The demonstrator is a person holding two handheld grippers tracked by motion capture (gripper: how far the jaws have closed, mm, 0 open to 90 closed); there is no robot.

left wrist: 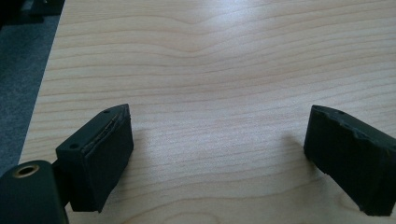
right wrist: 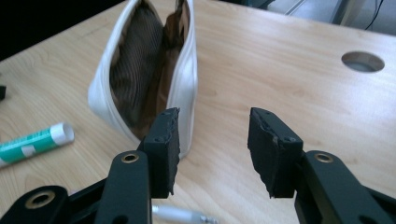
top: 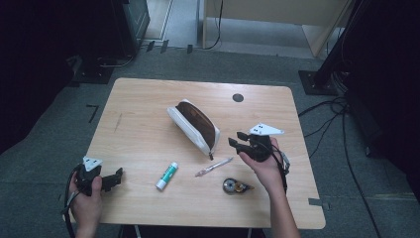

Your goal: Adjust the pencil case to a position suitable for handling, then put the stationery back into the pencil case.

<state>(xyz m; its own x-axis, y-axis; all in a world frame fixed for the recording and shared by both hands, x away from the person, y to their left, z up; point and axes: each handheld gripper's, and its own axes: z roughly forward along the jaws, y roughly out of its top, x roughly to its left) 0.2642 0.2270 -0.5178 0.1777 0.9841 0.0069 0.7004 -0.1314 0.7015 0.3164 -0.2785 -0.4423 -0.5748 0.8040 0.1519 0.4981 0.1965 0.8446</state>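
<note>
The right tool, jaws apart and holding nothing, hovers just beside the near end of the open white, brown-lined pencil pouch, whose long axis runs diagonally up-left across the pale wooden worktop, well away from the open left tool.

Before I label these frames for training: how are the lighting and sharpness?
High view: dim, floor corners nearly black, table evenly lit. Left gripper view: jaws cast soft shadows on sharp wood grain. Right gripper view: pouch clear, near jaws slightly soft, upper left dark.
</note>
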